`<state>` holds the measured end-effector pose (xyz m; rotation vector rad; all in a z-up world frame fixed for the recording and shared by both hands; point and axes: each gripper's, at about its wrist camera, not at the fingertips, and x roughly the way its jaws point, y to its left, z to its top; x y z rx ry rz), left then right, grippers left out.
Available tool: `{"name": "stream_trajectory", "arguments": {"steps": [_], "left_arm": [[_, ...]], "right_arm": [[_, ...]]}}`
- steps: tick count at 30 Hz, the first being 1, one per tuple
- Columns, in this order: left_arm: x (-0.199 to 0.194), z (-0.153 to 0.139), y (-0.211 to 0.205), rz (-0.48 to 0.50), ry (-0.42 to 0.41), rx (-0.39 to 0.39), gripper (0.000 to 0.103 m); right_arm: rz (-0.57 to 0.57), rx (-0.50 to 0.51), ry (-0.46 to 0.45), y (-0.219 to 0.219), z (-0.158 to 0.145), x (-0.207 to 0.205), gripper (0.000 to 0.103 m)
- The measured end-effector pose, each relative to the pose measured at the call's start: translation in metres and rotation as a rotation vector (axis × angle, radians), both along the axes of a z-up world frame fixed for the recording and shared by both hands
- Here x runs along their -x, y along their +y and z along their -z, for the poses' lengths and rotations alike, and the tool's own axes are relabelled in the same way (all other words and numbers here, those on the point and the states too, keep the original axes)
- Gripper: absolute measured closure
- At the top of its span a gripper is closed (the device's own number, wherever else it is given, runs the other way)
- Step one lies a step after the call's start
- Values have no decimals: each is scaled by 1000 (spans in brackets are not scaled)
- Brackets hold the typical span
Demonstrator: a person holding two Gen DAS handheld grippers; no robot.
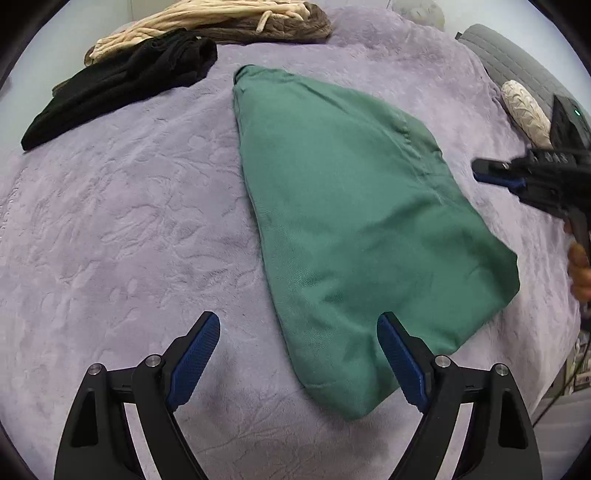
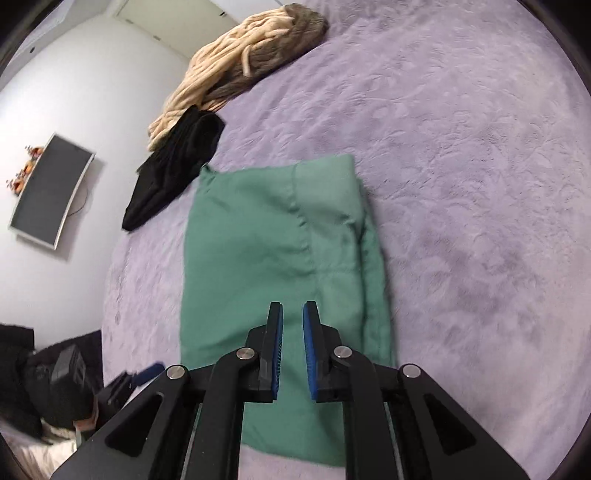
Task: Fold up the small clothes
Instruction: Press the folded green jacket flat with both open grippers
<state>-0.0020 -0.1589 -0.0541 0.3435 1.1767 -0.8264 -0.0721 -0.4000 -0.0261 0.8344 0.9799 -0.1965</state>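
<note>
A folded green garment (image 1: 351, 221) lies flat on the purple blanket (image 1: 110, 221), narrow end pointing away. My left gripper (image 1: 299, 315) hovers wide open over its near corner, nothing between the blue pads. At the right edge of the left wrist view, my right gripper (image 1: 495, 171) reaches in beside the garment, a hand on its grip. In the right wrist view the right gripper (image 2: 293, 304) hangs above the green garment (image 2: 258, 240), its pads only a narrow gap apart and holding nothing. The left gripper (image 2: 140, 373) shows blurred at the lower left.
A black garment (image 1: 122, 85) and a beige and brown knit pile (image 1: 221, 18) lie at the far left of the bed. A grey pillow (image 1: 509, 62) and a white crumpled item (image 1: 524, 110) sit at the far right. A screen (image 2: 51, 188) hangs on the wall.
</note>
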Motion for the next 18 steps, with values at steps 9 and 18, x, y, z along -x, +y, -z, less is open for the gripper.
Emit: {"name": "stream_trajectory", "arguments": {"steps": [9, 18], "left_arm": [[-8, 29, -1, -81, 100, -73, 15], [-11, 24, -2, -97, 99, -128, 15]], "right_arm": [[116, -102, 183, 2, 77, 72, 103], [155, -69, 142, -9, 39, 98, 95]]}}
